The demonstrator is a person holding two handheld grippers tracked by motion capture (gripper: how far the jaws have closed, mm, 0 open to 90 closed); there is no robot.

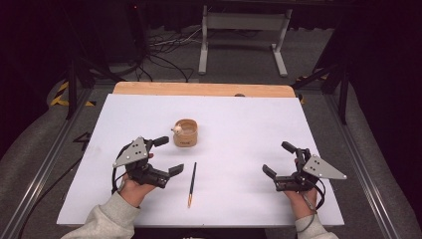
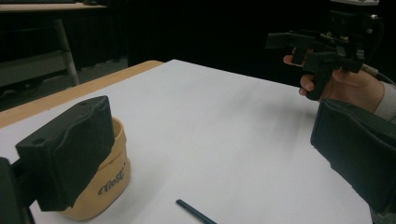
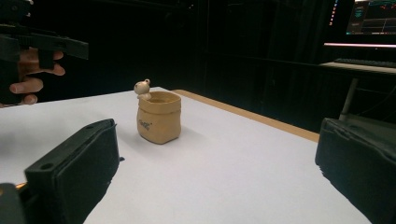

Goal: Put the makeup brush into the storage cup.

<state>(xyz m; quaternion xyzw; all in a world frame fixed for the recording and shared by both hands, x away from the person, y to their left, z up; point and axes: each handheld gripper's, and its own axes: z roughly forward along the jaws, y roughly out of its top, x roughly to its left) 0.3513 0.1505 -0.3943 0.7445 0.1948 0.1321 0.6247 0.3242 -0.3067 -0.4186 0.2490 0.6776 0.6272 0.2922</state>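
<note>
A small tan pot (image 1: 185, 133) with a tiny bear figure (image 1: 176, 130) on its rim stands in the middle of the white table sheet (image 1: 239, 119). A dark pencil (image 1: 192, 183) lies in front of it, its orange tip toward me. My left gripper (image 1: 169, 155) hovers just left of the pencil, open and holding nothing. In its own view, the pot (image 2: 109, 184) sits partly behind the left jaw and the pencil (image 2: 194, 213) lies low between the jaws. My right gripper (image 1: 277, 158) is open and empty at the right. It faces the pot (image 3: 159, 116).
A wooden table edge (image 1: 204, 89) runs along the far side of the sheet. Beyond it, a grey metal stand (image 1: 244, 30) and cables (image 1: 164, 55) are on the floor. A lit monitor (image 3: 371, 16) glows at the upper right of the right gripper view.
</note>
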